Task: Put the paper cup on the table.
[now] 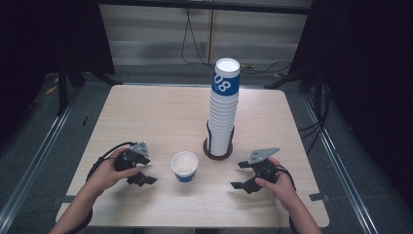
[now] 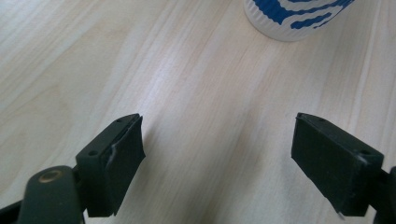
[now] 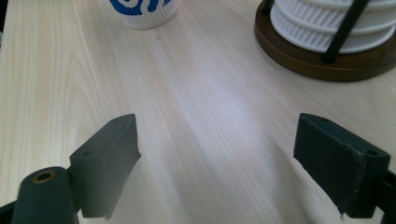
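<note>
held wide apart and empty, jaws of the left gripper [image 1: 146,173], low over the table [image 1: 146,117]; same for the right gripper [image 1: 239,174], spread wide with nothing between. stood upright between the two, apart from both, a single cup [image 1: 184,166], nearer the left gripper. seen in the left gripper view just ahead of the jaws, cut off by the top edge. behind it, near the right gripper, rose a tall stack of cups [image 1: 223,109] on a round brown base [image 1: 217,154]. print on the single cup too cropped to read.
</note>
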{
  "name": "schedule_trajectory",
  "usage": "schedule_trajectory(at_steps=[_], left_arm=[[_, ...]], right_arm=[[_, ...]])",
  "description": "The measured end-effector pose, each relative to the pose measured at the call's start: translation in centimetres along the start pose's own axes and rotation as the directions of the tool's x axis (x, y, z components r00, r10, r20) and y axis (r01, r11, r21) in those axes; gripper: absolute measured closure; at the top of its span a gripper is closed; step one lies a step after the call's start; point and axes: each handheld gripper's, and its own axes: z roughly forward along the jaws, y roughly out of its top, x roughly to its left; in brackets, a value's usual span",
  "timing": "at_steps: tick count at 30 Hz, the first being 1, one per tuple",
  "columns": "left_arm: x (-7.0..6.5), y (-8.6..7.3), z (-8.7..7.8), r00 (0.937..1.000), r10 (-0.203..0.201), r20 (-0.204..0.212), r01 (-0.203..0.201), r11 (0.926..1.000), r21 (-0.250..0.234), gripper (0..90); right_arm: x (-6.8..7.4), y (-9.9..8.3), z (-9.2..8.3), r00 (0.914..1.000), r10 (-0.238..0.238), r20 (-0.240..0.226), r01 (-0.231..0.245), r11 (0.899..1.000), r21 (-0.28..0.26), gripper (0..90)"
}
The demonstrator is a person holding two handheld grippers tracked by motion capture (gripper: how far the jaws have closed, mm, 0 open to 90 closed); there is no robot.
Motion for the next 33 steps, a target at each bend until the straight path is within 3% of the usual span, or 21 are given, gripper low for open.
schedule_trajectory(at_steps=[3, 7, 9, 17, 26, 33], left_arm=[[0.3, -0.6, -0.1, 1.0000, 0.001, 0.002, -0.001, 0.9999, -0.010, 16.8], [0.6, -1.5, -0.1, 0.9996, -0.027, 0.001, 0.027, 0.9992, -0.029, 16.8], [0.8, -1.8, -0.2, 0.9993, -0.033, -0.019, 0.033, 0.9987, -0.039, 16.8], [1.4, -2.9, -0.4, 0.9984, -0.045, -0.035, 0.042, 0.9958, -0.081, 16.7], [1.3, -3.7, -0.3, 0.9950, 0.034, -0.093, -0.044, 0.9941, -0.099, 15.6], [1.5, -4.4, -0.2, 0.9951, 0.038, -0.092, -0.052, 0.9858, -0.160, 14.3]], right_arm=[[-0.2, -0.2, -0.1, 0.9999, 0.003, 0.011, -0.003, 1.000, -0.002, 13.4], [-0.4, -0.4, -0.3, 0.9998, 0.015, 0.009, -0.015, 1.000, -0.008, 13.4], [-0.5, -0.6, -0.4, 0.9997, 0.015, 0.017, -0.015, 1.000, -0.004, 13.4], [-1.3, -1.4, -1.0, 0.9983, 0.031, 0.048, -0.031, 0.999, -0.010, 13.4], [-1.9, -2.3, -1.2, 0.9964, 0.033, 0.078, -0.033, 0.999, 0.000, 13.5], [-2.3, -2.8, -1.5, 0.9932, 0.014, 0.115, -0.013, 1.000, -0.006, 13.3]])
